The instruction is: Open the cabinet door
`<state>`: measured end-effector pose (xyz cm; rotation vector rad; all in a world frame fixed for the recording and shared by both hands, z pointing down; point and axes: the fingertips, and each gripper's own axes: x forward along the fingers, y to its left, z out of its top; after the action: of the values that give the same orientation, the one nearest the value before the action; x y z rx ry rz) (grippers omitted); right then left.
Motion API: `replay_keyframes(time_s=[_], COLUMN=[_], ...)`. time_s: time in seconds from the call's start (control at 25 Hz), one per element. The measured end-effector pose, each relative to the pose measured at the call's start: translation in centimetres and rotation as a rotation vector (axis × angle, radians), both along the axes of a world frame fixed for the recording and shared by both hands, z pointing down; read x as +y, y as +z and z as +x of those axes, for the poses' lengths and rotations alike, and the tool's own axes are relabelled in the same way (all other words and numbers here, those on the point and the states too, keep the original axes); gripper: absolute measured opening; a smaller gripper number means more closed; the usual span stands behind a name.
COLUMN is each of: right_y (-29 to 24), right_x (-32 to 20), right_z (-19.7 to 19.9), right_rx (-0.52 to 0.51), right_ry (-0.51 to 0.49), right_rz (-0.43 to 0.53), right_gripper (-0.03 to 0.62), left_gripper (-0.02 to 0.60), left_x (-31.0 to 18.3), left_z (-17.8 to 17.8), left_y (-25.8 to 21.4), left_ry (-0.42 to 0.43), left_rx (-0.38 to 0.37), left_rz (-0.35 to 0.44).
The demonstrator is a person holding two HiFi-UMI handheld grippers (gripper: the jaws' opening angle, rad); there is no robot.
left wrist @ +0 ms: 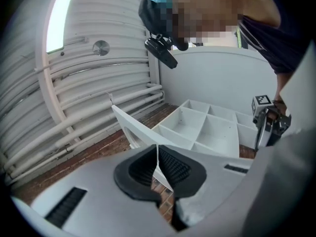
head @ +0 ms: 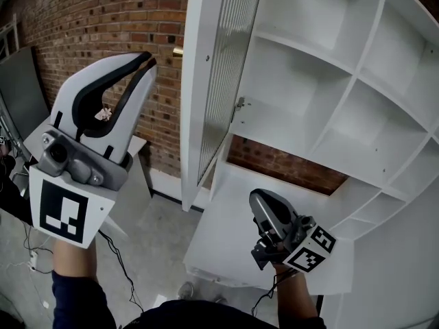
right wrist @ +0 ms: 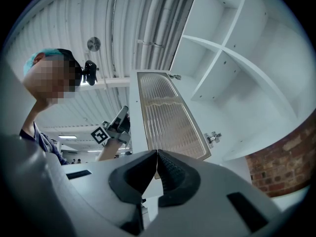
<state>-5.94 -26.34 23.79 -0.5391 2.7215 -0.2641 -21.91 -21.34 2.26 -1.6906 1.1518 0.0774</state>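
The white cabinet (head: 329, 81) has bare shelf compartments. Its door (head: 226, 74), a white frame round ribbed glass, stands swung open and edge-on to me, with a brass knob (head: 178, 51) on its outer face and a hinge (head: 239, 103) at the cabinet side. My left gripper (head: 148, 62) is raised left of the door and apart from it; its pads (left wrist: 153, 164) meet with nothing between them. My right gripper (head: 259, 196) sits low below the shelves, also shut and holding nothing. From the right gripper view the ribbed glass (right wrist: 168, 117) fills the space above the shut pads (right wrist: 165, 172).
A red brick wall (head: 103, 19) runs behind and left of the cabinet. A low white unit (head: 226, 245) lies under my right gripper. A grey panel (head: 24, 88) leans at far left, and cables (head: 34, 259) trail over the concrete floor.
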Motion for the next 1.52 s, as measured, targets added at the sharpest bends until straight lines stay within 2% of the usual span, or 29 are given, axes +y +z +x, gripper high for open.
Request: replay_keyframes(time_s=[0.2, 0.48, 0.76, 1.08, 1.28, 1.52], right_y=[0.2, -0.2, -0.2, 0.6, 1.3, 3.6], right_x=[0.4, 1.2, 1.8, 2.3, 2.4, 1.8], right_z=[1.3, 4.4, 7.9, 11.9, 13.3, 14.0], right_rx=[0.001, -0.01, -0.02, -0.015, -0.012, 0.006], right_ry=[0.005, 0.019, 0.055, 0.142, 0.183, 0.239], right_rz=[-0.002, 0.006, 0.01, 0.0, -0.015, -0.052], right_gripper=[0.026, 0.026, 0.026, 0.026, 0.026, 0.026], left_gripper=[0.008, 0.008, 0.008, 0.008, 0.008, 0.008], left_x=[1.8, 2.3, 2.3, -1.5, -4.4, -6.0], left_z=[2.8, 8.4, 14.1, 19.3, 20.9, 21.8], left_y=[0.8, 3.6, 6.0, 13.3, 18.4, 23.7], left_ry=[0.062, 0.096, 0.21, 0.367, 0.448, 0.507], left_rx=[0.035, 0.016, 0.024, 0.086, 0.167, 0.23], left_rz=[-0.037, -0.117, -0.193, -0.396, -0.562, -0.689])
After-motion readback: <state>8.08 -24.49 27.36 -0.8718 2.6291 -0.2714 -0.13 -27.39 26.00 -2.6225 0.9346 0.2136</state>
